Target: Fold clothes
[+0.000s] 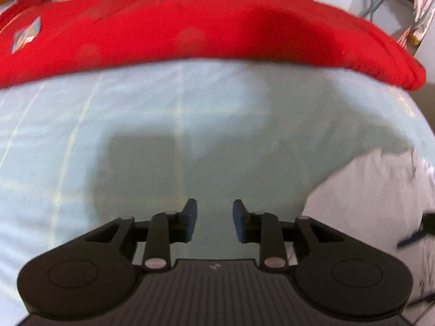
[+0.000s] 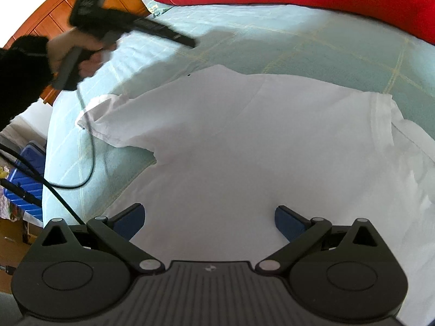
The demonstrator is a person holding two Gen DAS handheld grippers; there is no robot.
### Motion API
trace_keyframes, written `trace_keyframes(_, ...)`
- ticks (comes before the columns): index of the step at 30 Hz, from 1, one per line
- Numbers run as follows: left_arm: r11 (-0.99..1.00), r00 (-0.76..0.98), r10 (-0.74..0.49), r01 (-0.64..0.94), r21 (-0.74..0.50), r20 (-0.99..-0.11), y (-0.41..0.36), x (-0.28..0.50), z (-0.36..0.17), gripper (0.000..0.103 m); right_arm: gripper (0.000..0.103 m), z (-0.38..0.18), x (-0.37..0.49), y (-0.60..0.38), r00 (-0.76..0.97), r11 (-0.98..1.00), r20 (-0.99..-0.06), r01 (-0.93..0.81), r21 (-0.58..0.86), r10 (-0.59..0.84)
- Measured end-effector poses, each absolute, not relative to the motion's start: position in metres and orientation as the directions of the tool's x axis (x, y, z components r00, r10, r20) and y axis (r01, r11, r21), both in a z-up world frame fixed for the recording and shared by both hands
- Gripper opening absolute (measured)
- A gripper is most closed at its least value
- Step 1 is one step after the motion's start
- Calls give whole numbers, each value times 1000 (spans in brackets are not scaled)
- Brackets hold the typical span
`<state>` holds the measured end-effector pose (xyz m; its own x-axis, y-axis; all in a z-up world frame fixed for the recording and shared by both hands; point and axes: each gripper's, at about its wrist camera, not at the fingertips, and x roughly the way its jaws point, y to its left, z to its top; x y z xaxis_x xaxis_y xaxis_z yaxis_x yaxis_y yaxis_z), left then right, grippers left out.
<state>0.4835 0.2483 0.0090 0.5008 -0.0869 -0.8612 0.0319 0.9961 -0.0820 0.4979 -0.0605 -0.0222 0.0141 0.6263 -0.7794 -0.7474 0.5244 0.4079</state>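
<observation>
Two grippers hang over the bed (image 2: 244, 43), both empty. The right gripper (image 2: 208, 221) has its jaws spread wide above the white T-shirt (image 2: 231, 141), which lies flat on the pale green sheet. The left gripper (image 1: 214, 221), jaws partly open, hovers beside the shirt, facing a red pillow (image 1: 190, 24).

A: Left wrist view?
B: Sits behind the left tool (image 1: 214, 221), low and close over the bed (image 1: 163, 135), looking along it toward the red pillow (image 1: 190, 27). White shirt (image 1: 367, 190) enters at lower right.

A: Right wrist view?
B: Behind the right tool (image 2: 208, 221), higher, angled down on the white shirt (image 2: 244, 135). Left hand (image 2: 73, 51) appears at upper left.

A: Overlap?
B: Bed, pillow, shirt edge.
</observation>
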Motion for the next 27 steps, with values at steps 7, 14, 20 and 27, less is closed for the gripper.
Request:
trace_keyframes(7, 990, 395, -86, 135, -35, -915, 254, 437, 2, 33, 103, -22, 496, -60, 10, 521, -789, -757, 395, 614)
trace_keyframes(14, 957, 317, -93, 289, 2, -944, 248, 424, -20, 33, 103, -25, 493, -54, 8, 520, -813, -772, 366, 583)
trace_keyframes(20, 933, 266, -132, 359, -29, -955, 240, 422, -22, 2, 103, -23, 490, -48, 10, 516, -834, -790, 331, 551)
trace_keyframes(27, 994, 424, -62, 112, -16, -904, 277, 422, 10, 2, 103, -22, 489, -47, 19, 529, -836, -782, 329, 548)
